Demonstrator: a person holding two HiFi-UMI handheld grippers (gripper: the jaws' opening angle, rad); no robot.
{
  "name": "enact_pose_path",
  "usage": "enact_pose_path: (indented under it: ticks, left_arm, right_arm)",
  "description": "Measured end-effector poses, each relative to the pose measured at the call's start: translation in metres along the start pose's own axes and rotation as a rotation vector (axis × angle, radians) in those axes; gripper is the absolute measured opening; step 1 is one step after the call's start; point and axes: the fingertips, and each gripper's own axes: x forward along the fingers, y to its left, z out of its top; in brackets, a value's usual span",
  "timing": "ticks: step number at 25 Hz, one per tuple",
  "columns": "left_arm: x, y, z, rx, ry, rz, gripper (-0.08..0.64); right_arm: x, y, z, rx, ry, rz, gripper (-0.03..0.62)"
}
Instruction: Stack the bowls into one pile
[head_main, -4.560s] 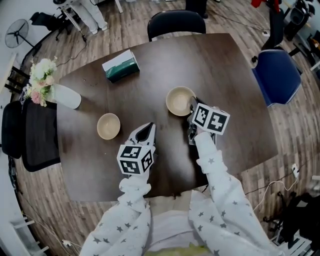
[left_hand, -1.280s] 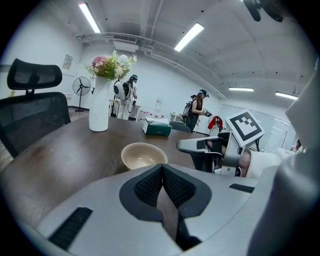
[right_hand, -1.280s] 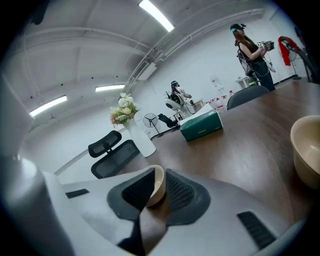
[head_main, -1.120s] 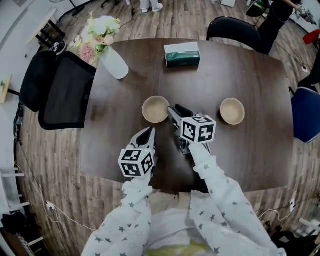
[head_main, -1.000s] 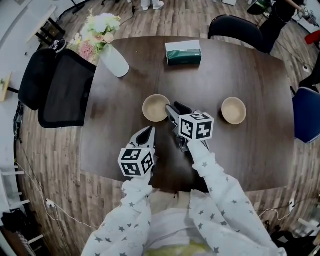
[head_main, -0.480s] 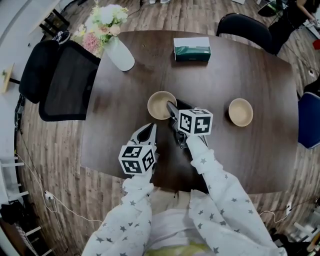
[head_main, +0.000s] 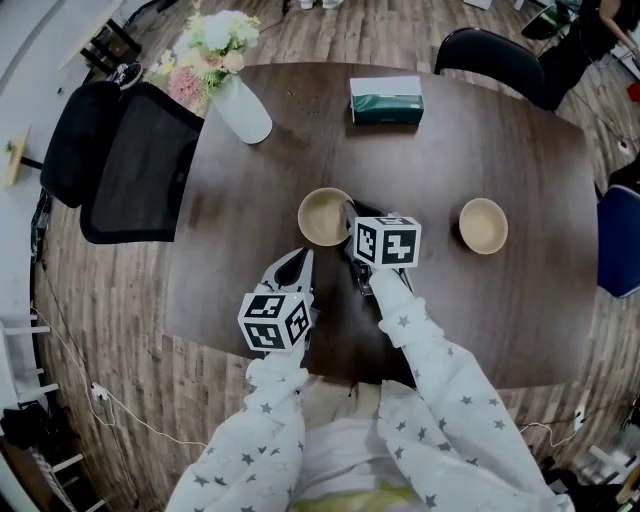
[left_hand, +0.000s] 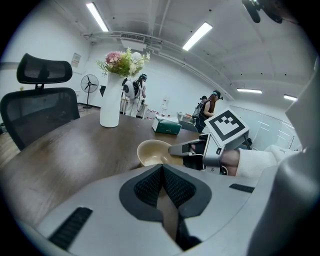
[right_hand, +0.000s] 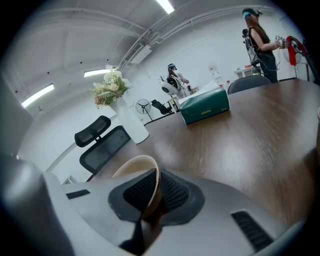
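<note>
Two beige bowls stand apart on the dark table (head_main: 250, 270): one near the middle (head_main: 322, 218), the other (head_main: 483, 225) off to the right. My right gripper (head_main: 349, 216) reaches the middle bowl's right rim. In the right gripper view, its jaws (right_hand: 155, 186) are closing, and that bowl's rim (right_hand: 134, 167) stands pinched between the pads. The left gripper (head_main: 297, 262) hangs shut and empty just short of that bowl. In the left gripper view, its pads (left_hand: 163, 172) meet, with the bowl (left_hand: 151, 150) and the right gripper (left_hand: 175, 148) beyond them.
A green tissue box (head_main: 386, 100) sits at the table's far edge, and a white vase of flowers (head_main: 240, 110) at the far left corner. Black chairs stand at the left (head_main: 130, 160) and far right (head_main: 490, 55); a blue chair (head_main: 620, 240) at the right. People stand far off (left_hand: 134, 90).
My right gripper has slid left and down onto the middle bowl's rim, and its jaws have closed from wide open. The left gripper has stayed where it was.
</note>
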Motion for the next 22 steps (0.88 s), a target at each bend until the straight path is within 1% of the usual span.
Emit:
enact_pose_path:
  ticks: [7,12,17,22]
  left_arm:
    - [-0.004,0.004,0.007,0.005,-0.019,0.005,0.026]
    - [-0.005,-0.002,0.016,0.023,-0.04,-0.014,0.026]
    - [-0.003,-0.011,0.024,0.034,-0.053,-0.03,0.026]
    - [0.009,-0.029,0.032,0.062,-0.061,-0.073,0.026]
  right_arm:
    - [-0.007,-0.001,0.006,0.028,-0.026,0.017,0.041]
    - [-0.025,-0.01,0.012,0.026,-0.05,-0.016,0.041]
    - [-0.046,-0.024,0.022,0.045,-0.087,-0.038,0.041]
    - [-0.071,-0.045,0.033,0.065,-0.14,-0.074,0.043]
